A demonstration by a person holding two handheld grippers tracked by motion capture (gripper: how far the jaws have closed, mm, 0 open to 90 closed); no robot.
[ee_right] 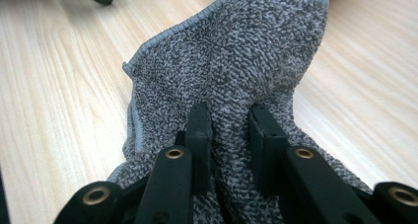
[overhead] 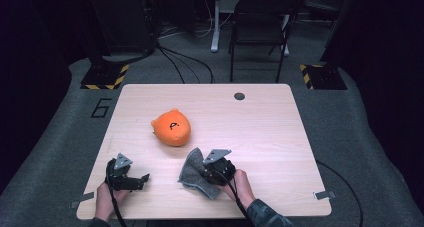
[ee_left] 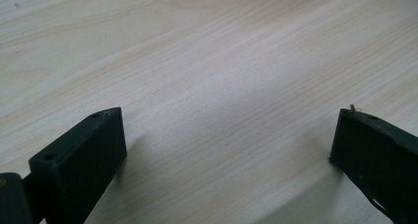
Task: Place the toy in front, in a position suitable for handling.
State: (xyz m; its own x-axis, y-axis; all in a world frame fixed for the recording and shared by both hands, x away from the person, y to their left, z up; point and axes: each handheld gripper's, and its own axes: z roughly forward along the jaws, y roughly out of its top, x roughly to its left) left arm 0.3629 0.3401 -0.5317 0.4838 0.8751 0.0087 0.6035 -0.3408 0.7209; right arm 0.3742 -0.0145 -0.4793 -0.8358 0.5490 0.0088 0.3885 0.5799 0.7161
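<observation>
A grey knitted cloth [overhead: 194,171] lies bunched on the wooden table [overhead: 270,137] near its front edge. My right gripper [overhead: 209,168] is shut on it: in the right gripper view the two black jaws pinch a fold of the cloth [ee_right: 236,76] at my right gripper [ee_right: 229,116], and part of the fabric stands lifted off the wood. My left gripper [overhead: 142,179] rests at the front left of the table, its jaws wide apart. In the left gripper view, my left gripper [ee_left: 229,135] has only bare wood between its fingers. An orange plush toy [overhead: 171,127] sits beyond the cloth.
A dark round hole [overhead: 239,96] marks the table's far side. A black folding chair [overhead: 260,27] stands behind the table on the grey floor. Yellow-black striped floor plates [overhead: 105,76] lie at both far corners.
</observation>
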